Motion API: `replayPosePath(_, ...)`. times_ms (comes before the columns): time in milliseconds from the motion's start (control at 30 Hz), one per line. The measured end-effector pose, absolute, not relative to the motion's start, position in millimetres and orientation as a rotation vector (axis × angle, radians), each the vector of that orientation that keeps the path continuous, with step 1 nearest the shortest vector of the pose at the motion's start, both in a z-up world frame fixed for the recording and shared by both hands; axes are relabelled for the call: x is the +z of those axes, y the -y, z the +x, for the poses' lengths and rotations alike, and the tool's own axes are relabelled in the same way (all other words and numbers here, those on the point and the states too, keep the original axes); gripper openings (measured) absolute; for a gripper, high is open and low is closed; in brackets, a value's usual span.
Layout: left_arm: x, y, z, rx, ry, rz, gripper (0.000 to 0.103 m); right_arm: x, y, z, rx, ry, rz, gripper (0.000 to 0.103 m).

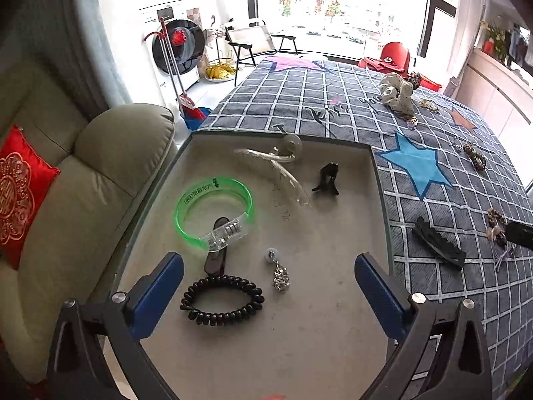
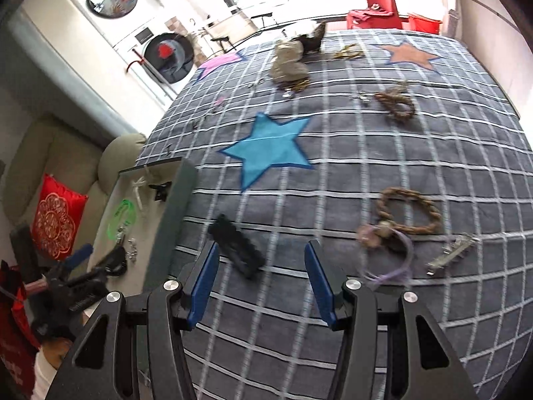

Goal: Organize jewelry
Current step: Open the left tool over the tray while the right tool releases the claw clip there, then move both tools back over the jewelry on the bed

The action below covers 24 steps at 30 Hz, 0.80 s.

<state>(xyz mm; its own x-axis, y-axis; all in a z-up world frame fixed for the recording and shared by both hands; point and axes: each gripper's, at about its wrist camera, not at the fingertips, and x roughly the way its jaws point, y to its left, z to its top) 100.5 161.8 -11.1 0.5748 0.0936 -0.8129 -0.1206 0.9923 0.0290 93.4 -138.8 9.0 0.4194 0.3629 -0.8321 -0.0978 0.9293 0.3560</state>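
A shallow grey tray (image 1: 379, 180) holds a green bangle (image 1: 186, 206), a black coil hair tie (image 1: 221, 300), a silver charm (image 1: 279, 275), a black claw clip (image 1: 328, 178) and a clear clip (image 1: 283, 170). My left gripper (image 1: 269, 273) is open and empty above the tray's near part. My right gripper (image 2: 261, 266) is open and empty over the checked cloth, just behind a black hair clip (image 2: 236, 245), which also shows in the left wrist view (image 1: 438, 243). A brown braided bracelet (image 2: 408, 211) with a purple loop (image 2: 389, 260) lies to the right.
More jewelry lies on the cloth: a silver barrette (image 2: 449, 255), a second braided bracelet (image 2: 396, 101), a cream scrunchie (image 2: 288, 63) and a gold piece (image 2: 348, 52). A beige sofa (image 1: 66, 200) with a red cushion (image 1: 20, 193) stands left of the table.
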Motion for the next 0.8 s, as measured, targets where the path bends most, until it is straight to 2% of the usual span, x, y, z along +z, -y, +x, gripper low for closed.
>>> replayPosePath(100, -5.3, -161.0, 98.4, 0.134, -0.94, -0.032, 0.103, 8.9, 152.2, 87.4, 0.275, -1.093, 0.272, 0.058)
replayPosePath(233, 5.8, -154.9, 92.2, 0.129, -0.912, -0.015, 0.103, 9.0, 169.1, 79.2, 0.249, -1.074, 0.275, 0.081)
replayPosePath(333, 13.9, -145.2, 88.4, 0.112, -0.902, 0.0, 0.103, 8.4, 183.1, 74.8, 0.224, -1.059, 0.283, 0.083)
replayPosePath(400, 19.9, -136.6, 86.8, 0.092, -0.892, 0.008, 0.103, 8.2, 193.3, 71.0, 0.211, -1.041, 0.295, 0.091)
replayPosePath(467, 25.4, -127.8, 85.9, 0.073, -0.884, 0.012, 0.103, 8.0, 203.9, 66.6, 0.201, -1.022, 0.303, 0.103)
replayPosePath(800, 33.7, -70.2, 89.9, -0.012, -0.888, 0.062, 0.103, 2.7, 249.7, 65.1, 0.136, -1.015, 0.33, 0.103)
